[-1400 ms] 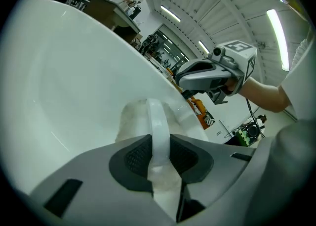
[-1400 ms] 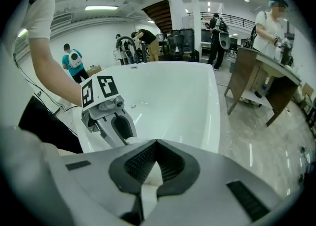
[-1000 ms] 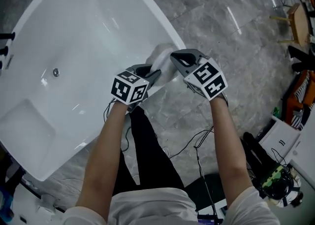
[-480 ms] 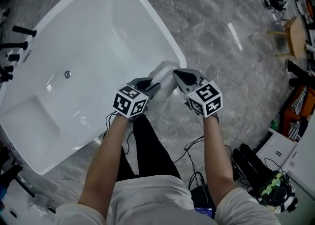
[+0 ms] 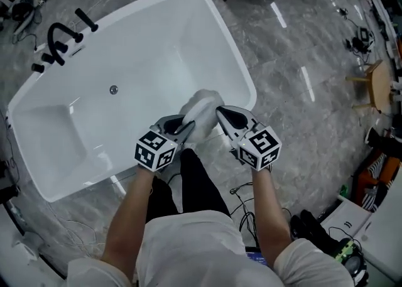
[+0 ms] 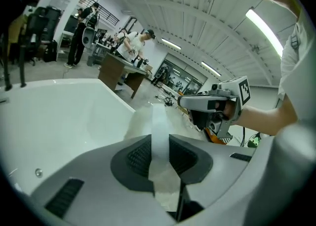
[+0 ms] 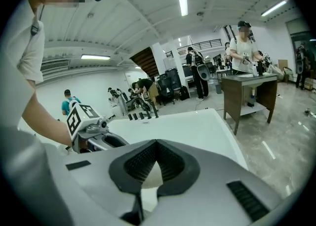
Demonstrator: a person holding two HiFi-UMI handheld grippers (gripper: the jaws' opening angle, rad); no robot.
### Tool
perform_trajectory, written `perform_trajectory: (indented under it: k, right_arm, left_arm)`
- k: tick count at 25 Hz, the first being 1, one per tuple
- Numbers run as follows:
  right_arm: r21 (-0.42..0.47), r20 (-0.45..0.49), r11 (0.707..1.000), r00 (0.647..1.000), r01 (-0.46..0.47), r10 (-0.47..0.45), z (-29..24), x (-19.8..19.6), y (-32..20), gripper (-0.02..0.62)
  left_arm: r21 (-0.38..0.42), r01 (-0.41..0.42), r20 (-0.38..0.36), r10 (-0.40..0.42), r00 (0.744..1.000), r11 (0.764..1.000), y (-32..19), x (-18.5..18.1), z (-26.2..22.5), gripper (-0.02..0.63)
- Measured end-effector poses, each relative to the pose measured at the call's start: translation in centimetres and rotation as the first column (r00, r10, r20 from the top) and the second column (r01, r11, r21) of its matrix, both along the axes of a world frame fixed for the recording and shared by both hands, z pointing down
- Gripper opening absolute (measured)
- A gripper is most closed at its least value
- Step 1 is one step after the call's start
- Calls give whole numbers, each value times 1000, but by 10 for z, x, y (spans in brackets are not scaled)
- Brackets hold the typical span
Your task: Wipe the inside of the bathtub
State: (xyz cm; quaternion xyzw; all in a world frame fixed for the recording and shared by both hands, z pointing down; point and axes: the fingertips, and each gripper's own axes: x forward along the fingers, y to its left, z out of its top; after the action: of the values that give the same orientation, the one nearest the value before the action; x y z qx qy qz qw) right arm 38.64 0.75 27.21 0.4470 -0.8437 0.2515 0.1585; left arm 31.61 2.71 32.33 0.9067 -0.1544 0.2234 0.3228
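Note:
The white bathtub (image 5: 139,59) fills the upper left of the head view, with its drain (image 5: 114,90) near the middle. A white cloth (image 5: 202,107) is bunched over the tub's near rim, close to its right corner. My left gripper (image 5: 187,127) is shut on the cloth's left side, and a strip of cloth (image 6: 159,131) runs out between its jaws (image 6: 159,146). My right gripper (image 5: 221,115) is shut on the other side, where a corner of cloth (image 7: 149,179) shows between its pads (image 7: 155,163). Each gripper view shows the other gripper (image 6: 213,104) (image 7: 91,128) close by.
A black faucet set (image 5: 59,39) stands at the tub's far left end. The floor (image 5: 301,41) around it is grey marble tile. Cables (image 5: 242,191) lie by the person's feet, and a wooden chair (image 5: 375,83) is at the right. A wooden table (image 7: 247,94) and several people stand beyond.
The head view has swung and pulled back, so the whole tub and its faucet now show. Both grippers stay shut on the cloth at the tub's near rim.

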Motion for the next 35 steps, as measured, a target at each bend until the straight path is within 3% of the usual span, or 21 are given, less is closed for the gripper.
perform_trajectory:
  k: [7, 11, 14, 17, 23, 27, 35]
  right_arm:
    - [47, 5, 996, 997, 77, -78, -46, -115, 35, 18]
    - [78, 5, 990, 993, 119, -120, -66, -168, 56, 18]
    - [95, -4, 986, 991, 134, -135, -82, -203, 74, 18]
    - [113, -11, 982, 988, 153, -153, -99, -236, 91, 18]
    - [144, -29, 971, 981, 193, -190, -122, -290, 125, 18]
    - [156, 36, 975, 986, 157, -164, -137, -307, 137, 18]
    - [200, 46, 955, 971, 221, -234, -160, -307, 122, 18]
  left_arm:
    - [68, 122, 3, -123, 992, 990, 38, -137, -58, 87]
    - [116, 227, -7, -228, 974, 967, 50, -212, -86, 87]
    - [114, 307, -56, -303, 951, 945, 60, -260, -108, 87]
    - [130, 347, -85, -339, 937, 929, 74, -299, -126, 87]
    - [218, 345, -87, -334, 939, 913, 113, -352, -151, 87]
    - [256, 373, -78, -366, 927, 892, 133, -374, -163, 87]
    - [301, 525, -118, -516, 849, 796, 134, -394, -202, 87]
